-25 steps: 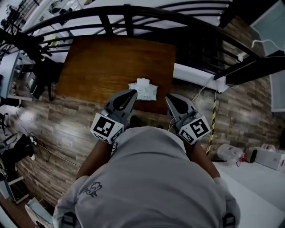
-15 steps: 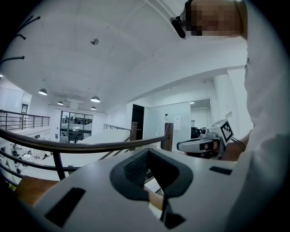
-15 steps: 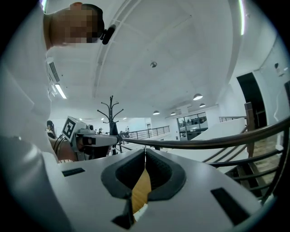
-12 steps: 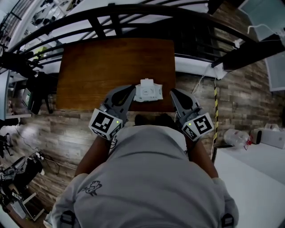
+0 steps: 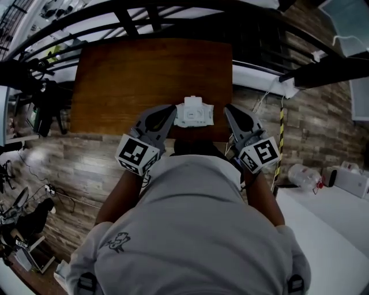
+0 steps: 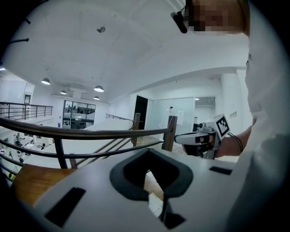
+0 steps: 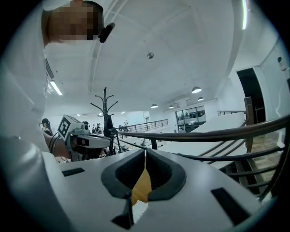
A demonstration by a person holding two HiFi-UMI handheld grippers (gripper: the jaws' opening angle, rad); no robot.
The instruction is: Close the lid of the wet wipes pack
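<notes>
This is an upper gallery in a large, open workplace building, part office and part lab. A dark metal railing (image 5: 173,14) bounds the wood-plank floor (image 5: 86,167). Past it, the left gripper view shows a lower hall, glass-walled rooms (image 6: 79,115) and round ceiling lamps (image 6: 99,89) on a white ceiling. A wooden table (image 5: 150,75) stands with its far edge at the railing, and dark equipment (image 5: 43,109) crowds the floor off its left edge. The right gripper view shows a coat stand (image 7: 105,113) and distant people.
</notes>
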